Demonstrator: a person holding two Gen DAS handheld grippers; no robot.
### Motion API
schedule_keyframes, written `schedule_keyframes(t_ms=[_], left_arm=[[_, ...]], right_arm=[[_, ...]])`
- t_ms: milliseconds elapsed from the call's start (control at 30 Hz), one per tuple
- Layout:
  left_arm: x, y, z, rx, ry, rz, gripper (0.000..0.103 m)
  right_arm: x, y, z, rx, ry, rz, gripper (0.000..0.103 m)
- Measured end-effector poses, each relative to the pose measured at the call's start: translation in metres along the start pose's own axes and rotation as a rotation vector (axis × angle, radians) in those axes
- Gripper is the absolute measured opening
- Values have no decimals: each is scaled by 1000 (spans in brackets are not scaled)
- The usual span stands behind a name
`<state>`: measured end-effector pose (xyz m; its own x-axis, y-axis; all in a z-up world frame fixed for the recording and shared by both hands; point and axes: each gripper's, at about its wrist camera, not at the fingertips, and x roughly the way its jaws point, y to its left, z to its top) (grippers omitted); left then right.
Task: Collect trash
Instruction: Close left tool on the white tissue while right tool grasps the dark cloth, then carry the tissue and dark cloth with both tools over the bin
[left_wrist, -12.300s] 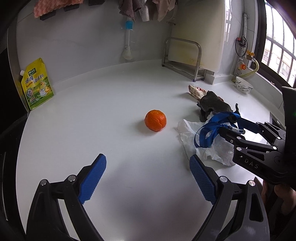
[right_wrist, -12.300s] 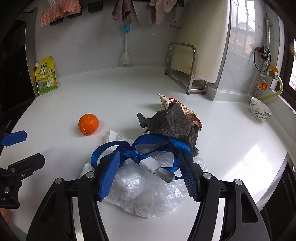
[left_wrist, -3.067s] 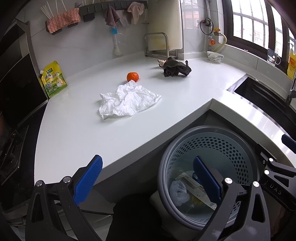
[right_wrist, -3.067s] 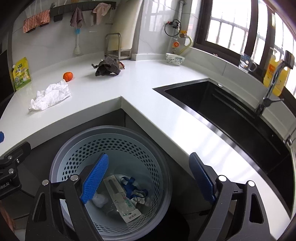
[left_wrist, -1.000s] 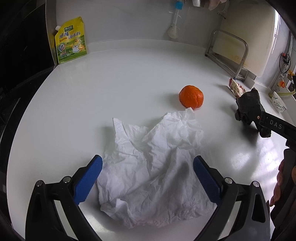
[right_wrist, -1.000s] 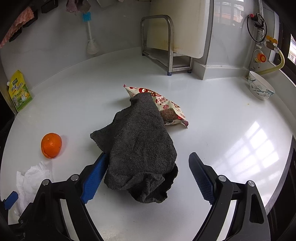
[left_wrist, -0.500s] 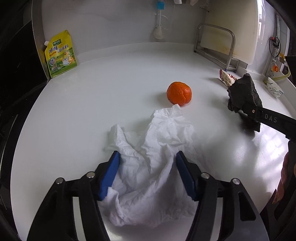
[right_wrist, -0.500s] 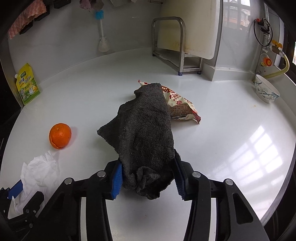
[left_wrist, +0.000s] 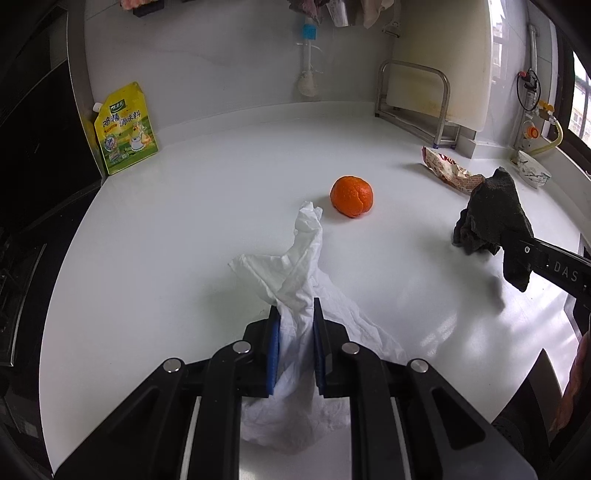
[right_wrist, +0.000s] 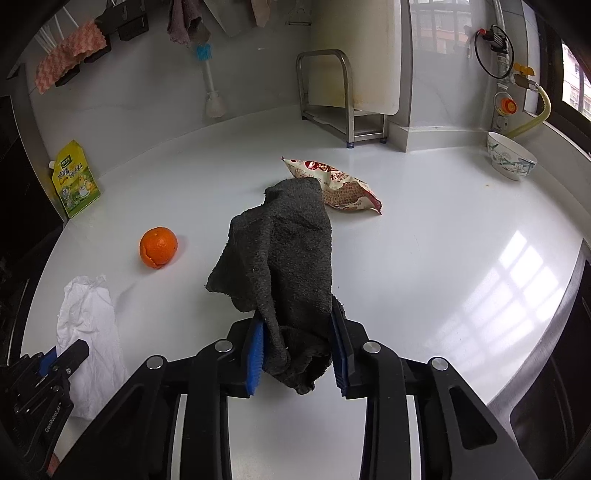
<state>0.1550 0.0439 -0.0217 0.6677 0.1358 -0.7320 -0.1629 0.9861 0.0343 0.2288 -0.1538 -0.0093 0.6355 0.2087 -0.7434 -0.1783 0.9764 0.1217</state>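
My left gripper (left_wrist: 295, 332) is shut on a crumpled white tissue (left_wrist: 299, 266) and pinches it up off the white counter (left_wrist: 184, 221). The tissue also shows in the right wrist view (right_wrist: 88, 317). My right gripper (right_wrist: 297, 350) is shut on a dark grey rag (right_wrist: 284, 251), which rises in a fold above the counter; the rag also shows in the left wrist view (left_wrist: 491, 218). An orange (left_wrist: 351, 195) lies just beyond the tissue. A red and white snack wrapper (right_wrist: 336, 184) lies behind the rag.
A yellow refill pouch (left_wrist: 125, 129) leans on the back wall at the left. A steel rack (right_wrist: 347, 103) holding a cutting board stands at the back. A patterned bowl (right_wrist: 509, 158) sits at the far right. A dish brush (right_wrist: 208, 81) hangs on the wall.
Both grippers have closed from wide open: the left on the tissue, the right on the rag. Both items are now bunched and lifted slightly off the counter.
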Motion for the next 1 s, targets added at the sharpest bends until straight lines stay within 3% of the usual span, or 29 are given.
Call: schedule_keyframes(t_ms=[567, 1000], left_arm=[[-67, 7, -35, 85, -85, -51, 16], [-115, -12, -70, 175, -121, -183, 16]], right_arm=[[-88, 27, -69, 63, -80, -66, 29], [-154, 16, -135, 152, -124, -112, 29]])
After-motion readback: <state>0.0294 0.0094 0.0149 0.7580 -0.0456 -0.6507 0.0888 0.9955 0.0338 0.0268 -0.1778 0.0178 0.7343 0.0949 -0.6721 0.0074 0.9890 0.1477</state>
